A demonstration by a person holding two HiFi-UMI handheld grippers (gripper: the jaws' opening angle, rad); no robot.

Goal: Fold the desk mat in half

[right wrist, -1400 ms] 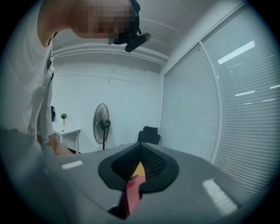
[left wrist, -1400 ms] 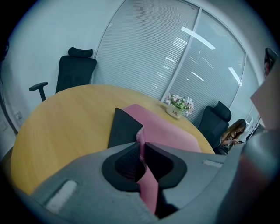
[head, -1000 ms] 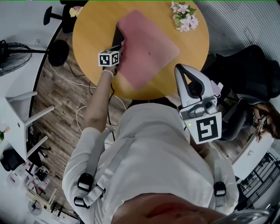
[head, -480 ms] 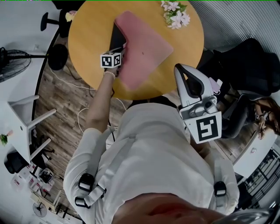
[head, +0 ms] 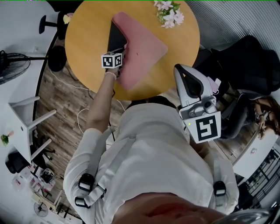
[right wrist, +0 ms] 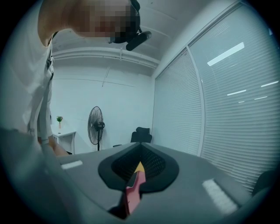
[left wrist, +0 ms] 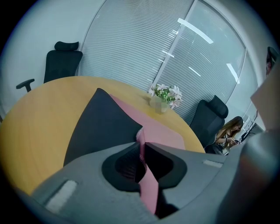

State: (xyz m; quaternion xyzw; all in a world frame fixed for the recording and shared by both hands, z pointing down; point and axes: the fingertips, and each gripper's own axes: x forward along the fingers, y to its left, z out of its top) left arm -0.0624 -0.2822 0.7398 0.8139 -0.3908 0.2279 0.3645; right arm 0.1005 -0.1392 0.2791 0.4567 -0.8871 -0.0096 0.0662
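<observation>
Left fingers [left wrist: 94, 175]: clamped down on the edge of the desk mat [head: 144, 46], pink strip squeezed right between the pads
Left gripper [left wrist: 142, 148]: stretched out over the table at roughly 11 o'clock from the body, marker cube riding on top
Right fingers [right wrist: 87, 183]: pressed together with just a thin slit between them, gripped nothing
Right gripper [right wrist: 140, 151]: hung by the chest at about 2 o'clock, tips aimed at 12 o'clock, well apart from the mat
Mat position: lay on the round wooden table [head: 87, 30], pink face up, pinched edge lifted off the wood on its 9 o'clock side
Underside [head: 116, 37]: black, showed at the mat's 10 o'clock where the sheet was raised
Fold: only partway, not laid flat in half yet
Flowers [head: 167, 11]: sat in a little vase near the table's 1 o'clock rim, near the mat's far corner but apart from it
Office chair [left wrist: 62, 59]: black, parked behind the table in the left gripper view
Fan [right wrist: 96, 124]: stood by the white wall in the right gripper view
</observation>
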